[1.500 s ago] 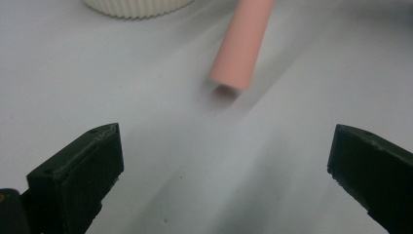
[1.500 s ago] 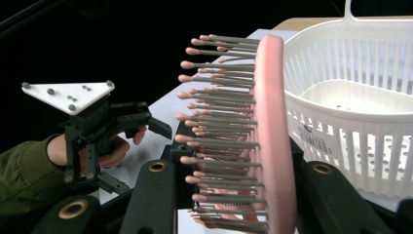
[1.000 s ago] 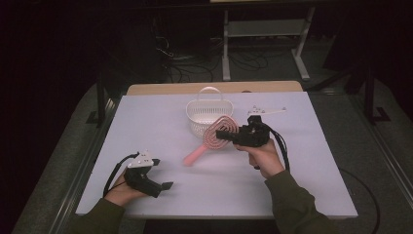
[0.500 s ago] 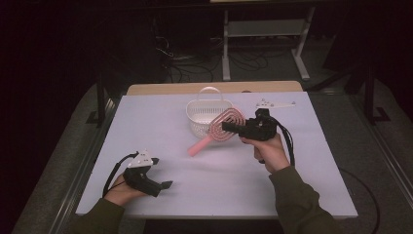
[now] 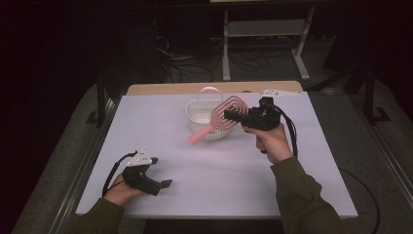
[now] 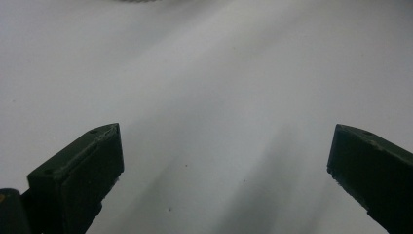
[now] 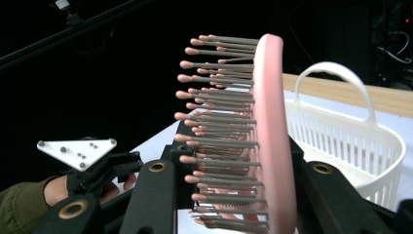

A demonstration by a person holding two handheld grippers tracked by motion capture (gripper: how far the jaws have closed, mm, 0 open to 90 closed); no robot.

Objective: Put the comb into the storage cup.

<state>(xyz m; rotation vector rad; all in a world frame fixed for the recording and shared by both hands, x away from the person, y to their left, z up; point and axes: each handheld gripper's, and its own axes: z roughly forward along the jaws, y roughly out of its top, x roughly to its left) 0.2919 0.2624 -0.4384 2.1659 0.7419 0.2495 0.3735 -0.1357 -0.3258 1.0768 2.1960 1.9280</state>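
Clamping the brush (image 5: pixel 221 118) by its stiff, light head, the right gripper (image 5: pixel 233 115) is holding firm; left gripper (image 5: pixel 164 184) is gaping empty.

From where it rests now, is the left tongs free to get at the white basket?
Probably yes. The left tongs sit open and empty at the near left of the table, with bare surface up to the white basket. The pink brush, held over it by the right tongs, might crowd the approach.

We saw the basket (image 5: pixel 207 117) at the desk's (image 5: pixel 195 185) far middle, the hairbrush (image 5: pixel 220 119) raised before it, the left gripper (image 5: pixel 163 184) resting near-left.
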